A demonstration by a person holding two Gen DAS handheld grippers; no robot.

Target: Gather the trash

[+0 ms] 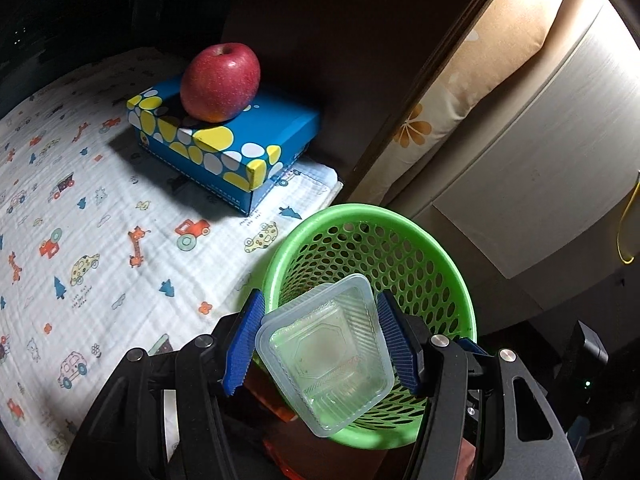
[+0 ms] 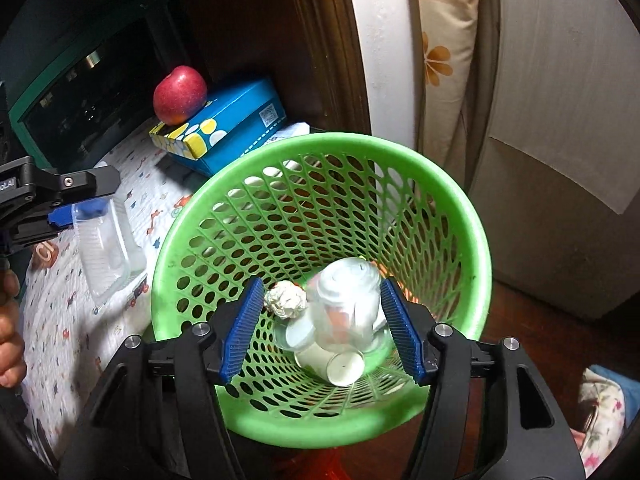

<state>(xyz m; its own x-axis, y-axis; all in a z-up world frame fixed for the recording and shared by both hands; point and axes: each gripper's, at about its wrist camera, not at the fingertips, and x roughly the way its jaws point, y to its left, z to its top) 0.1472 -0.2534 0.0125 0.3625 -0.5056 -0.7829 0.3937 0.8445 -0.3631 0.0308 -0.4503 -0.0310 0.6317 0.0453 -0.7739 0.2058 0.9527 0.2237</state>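
My left gripper [image 1: 320, 296] is shut on a clear plastic tray [image 1: 332, 364], held tilted over the near left rim of the green mesh basket [image 1: 400, 220]. The right wrist view shows that left gripper [image 2: 80, 212] with the tray [image 2: 108, 248] just left of the basket [image 2: 360, 140]. My right gripper [image 2: 320, 282] hangs open over the basket's mouth. A blurred clear plastic cup [image 2: 348, 304] shows between its pads, well apart from the left one. Below lie a crumpled paper ball [image 2: 286, 300] and white paper cups [image 2: 340, 364].
A red apple [image 1: 220, 82] sits on a blue spotted box [image 1: 240, 148] on a cartoon-print cloth [image 1: 80, 220]. A white cabinet [image 1: 540, 160] and a flowered curtain [image 1: 460, 92] stand to the right. A person's hand [image 2: 10, 340] is at the left edge.
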